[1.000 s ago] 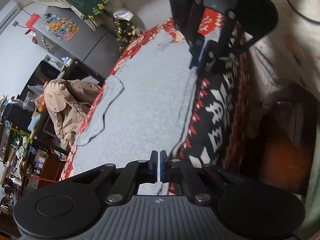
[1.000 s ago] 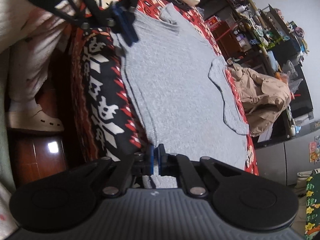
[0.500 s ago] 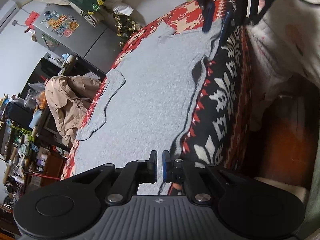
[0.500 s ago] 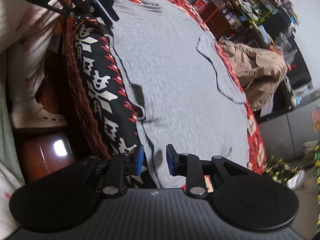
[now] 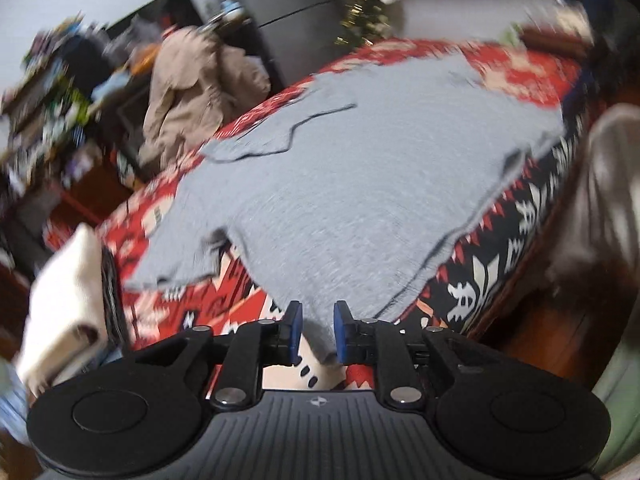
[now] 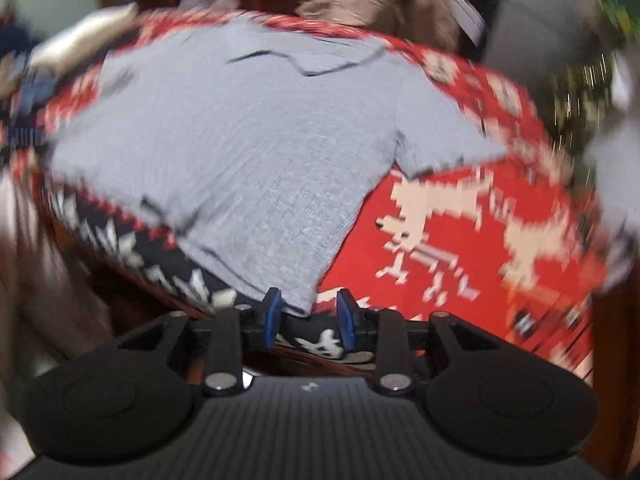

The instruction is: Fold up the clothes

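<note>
A grey T-shirt (image 5: 360, 184) lies spread flat on a table covered with a red, white and black patterned cloth (image 5: 520, 216); it also shows in the right wrist view (image 6: 248, 152). My left gripper (image 5: 317, 332) is open, with a bottom corner of the shirt lying between its blue pads. My right gripper (image 6: 307, 318) is open just in front of the other bottom corner. Both views are blurred by motion.
A tan jacket (image 5: 196, 80) hangs behind the table. A folded white cloth (image 5: 68, 300) lies at the table's left end. A grey fridge (image 5: 280, 12) and cluttered shelves (image 5: 48, 92) stand at the back. The red cloth with deer figures (image 6: 460, 232) lies right of the shirt.
Both grippers have opened and let go of the shirt's hem. Both cameras have swung round to face the shirt from its bottom corners.
</note>
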`<state>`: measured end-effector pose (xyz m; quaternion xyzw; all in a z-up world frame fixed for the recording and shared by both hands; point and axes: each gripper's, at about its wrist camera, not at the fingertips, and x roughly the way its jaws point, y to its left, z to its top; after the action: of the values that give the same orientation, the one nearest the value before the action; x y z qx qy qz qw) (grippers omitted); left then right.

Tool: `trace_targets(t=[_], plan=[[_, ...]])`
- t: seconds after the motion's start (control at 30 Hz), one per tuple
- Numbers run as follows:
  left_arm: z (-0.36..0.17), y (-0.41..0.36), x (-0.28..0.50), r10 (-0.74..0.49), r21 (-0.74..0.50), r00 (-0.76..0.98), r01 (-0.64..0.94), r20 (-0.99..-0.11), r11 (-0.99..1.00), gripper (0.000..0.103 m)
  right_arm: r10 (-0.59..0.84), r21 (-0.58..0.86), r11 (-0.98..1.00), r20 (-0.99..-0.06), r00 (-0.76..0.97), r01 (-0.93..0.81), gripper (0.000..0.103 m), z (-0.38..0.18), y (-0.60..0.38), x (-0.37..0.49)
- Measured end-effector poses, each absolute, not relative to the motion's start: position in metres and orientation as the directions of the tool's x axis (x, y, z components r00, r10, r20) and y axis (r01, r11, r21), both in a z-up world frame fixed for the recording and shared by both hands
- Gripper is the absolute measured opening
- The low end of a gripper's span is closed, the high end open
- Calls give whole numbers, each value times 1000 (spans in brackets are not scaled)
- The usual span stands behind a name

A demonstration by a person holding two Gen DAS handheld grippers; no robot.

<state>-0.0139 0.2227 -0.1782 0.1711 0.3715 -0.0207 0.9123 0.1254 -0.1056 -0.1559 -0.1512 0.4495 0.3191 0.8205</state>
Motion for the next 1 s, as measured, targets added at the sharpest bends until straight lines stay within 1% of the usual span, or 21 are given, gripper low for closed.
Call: trace_targets(t=[0.07, 0.13, 0.17, 0.2, 0.27, 0.3, 0.37, 0.43, 0.5, 0.53, 0.67, 0.73, 0.83, 0.93, 1.0], plan=[[-177, 231, -15, 69, 241, 715, 142, -696, 960, 26, 426, 123, 768, -831, 359, -628, 32, -158, -108, 131], [-177, 235, -12, 42, 186, 701, 131, -712, 974, 28, 434, 163, 785, -833, 343, -598, 29, -163, -108, 136], [-178, 237, -12, 28, 161, 693, 128, -720, 979, 29, 429, 170, 796, -835, 344, -581, 23, -166, -108, 139], [-179, 238, -11, 21, 145, 687, 124, -726, 982, 30, 428, 174, 803, -835, 347, -570, 16, -167, -109, 141], [-181, 238, -9, 14, 126, 676, 117, -737, 985, 30, 428, 181, 812, -831, 355, -555, 7, -168, -111, 141], [-182, 238, -8, 20, 127, 671, 110, -741, 986, 30, 429, 182, 814, -829, 360, -552, 5, -169, -112, 140], [-186, 239, -6, 59, 152, 659, 85, -750, 985, 30, 408, 145, 820, -827, 387, -554, 4, -167, -112, 136], [-188, 239, -3, 70, 148, 655, 64, -752, 987, 29, 391, 121, 827, -825, 408, -549, 4, -165, -115, 133], [-189, 241, -1, 71, 135, 651, 49, -756, 990, 14, 384, 117, 836, -822, 420, -536, 4, -163, -119, 133], [-187, 242, 0, 70, 131, 650, 46, -756, 990, 4, 379, 112, 840, -822, 426, -531, 4, -163, -121, 134], [-180, 241, -7, 88, 168, 674, 54, -734, 984, 3, 372, 99, 844, -816, 442, -527, 4, -158, -125, 134], [-177, 244, -10, 92, 166, 672, 48, -735, 985, 3, 364, 81, 843, -814, 453, -531, 4, -155, -127, 133], [-185, 251, -8, 98, 158, 643, 37, -759, 987, 3, 347, 68, 842, -827, 442, -534, 4, -161, -126, 135], [-188, 245, -6, 104, 174, 643, 46, -759, 984, 4, 334, 49, 835, -837, 434, -549, 4, -166, -121, 135], [-188, 245, -5, 100, 161, 641, 38, -761, 986, 5, 328, 33, 829, -836, 439, -558, 4, -166, -117, 134]])
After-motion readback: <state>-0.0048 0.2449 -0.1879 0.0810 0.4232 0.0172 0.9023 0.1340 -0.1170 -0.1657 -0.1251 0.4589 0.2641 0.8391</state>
